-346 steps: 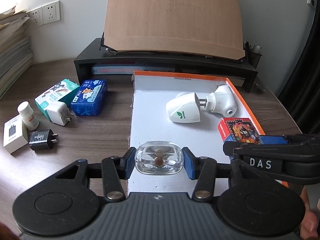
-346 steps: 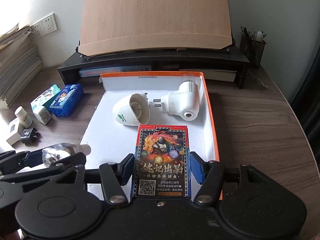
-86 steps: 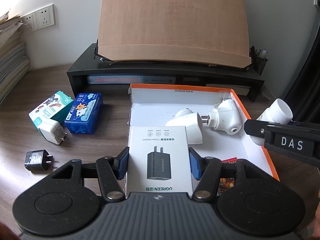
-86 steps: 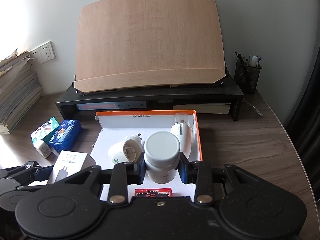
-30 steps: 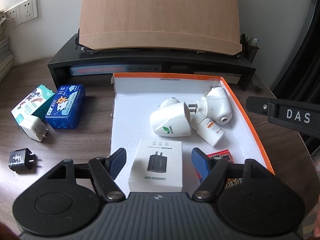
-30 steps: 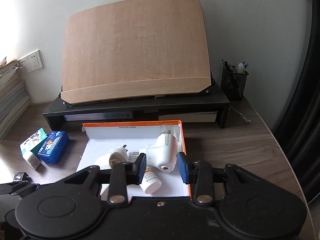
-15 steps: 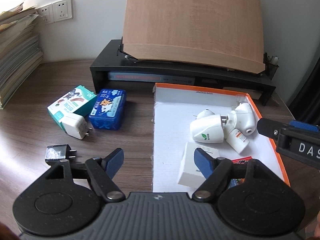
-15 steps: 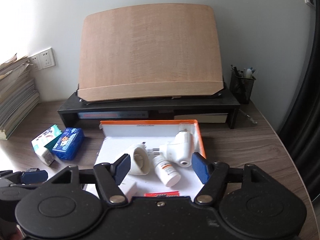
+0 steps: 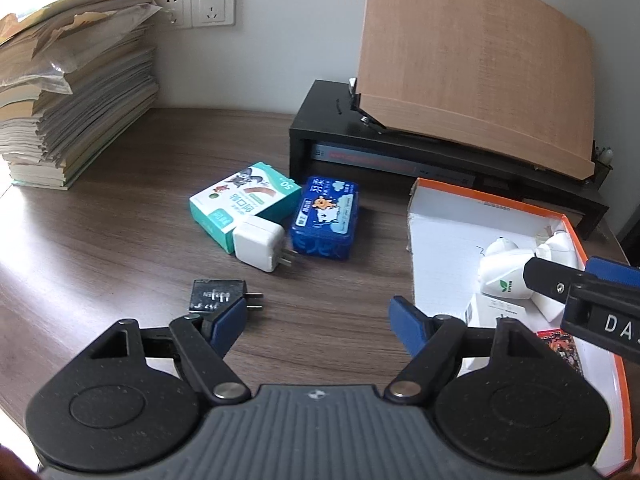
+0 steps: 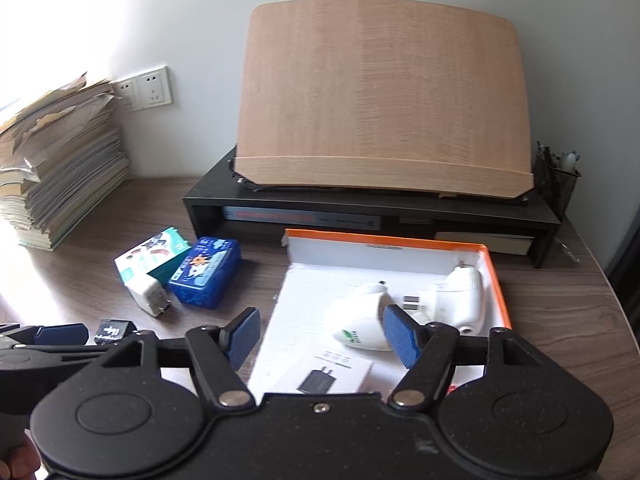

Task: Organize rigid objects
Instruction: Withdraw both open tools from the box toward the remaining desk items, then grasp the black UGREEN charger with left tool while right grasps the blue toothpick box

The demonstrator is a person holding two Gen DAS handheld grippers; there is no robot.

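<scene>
While both grippers stand empty over the desk [image 9: 120,208], four things lie loose on the wood to the left of the orange-rimmed box [image 10: 498,280]: largest first, a teal-and-white carton [image 9: 244,200], a blue tin [image 9: 326,218] just to its right, a white plug adapter [image 9: 258,248] touching the carton's near corner, and a black plug adapter [image 9: 216,295] nearest the camera. Inside the box sit two white plug-in devices [image 10: 460,296], a white charger carton [image 10: 324,372] and a red card pack [image 9: 558,346], only partly in view. Left gripper [image 9: 316,326]: jaws have just been opening and are spread wide, nothing between them. Right gripper [image 10: 322,338]: likewise just opened, released, hanging over the box's near-left part with nothing held. Key relation, as I judge it: the black adapter lies just ahead and left of the left gripper, its body almost against the left pad [image 9: 229,322], well apart from the right gripper, so the left hand is the nearer. Its long axis runs roughly left to right in the left wrist view, prongs toward the right; the jaws span that same line, so a grasp would want a small shift left and perhaps a wrist turn to pinch across the flat sides. It looks small, glossy black, blocky, with pale lettering on top and two short metal prongs.
</scene>
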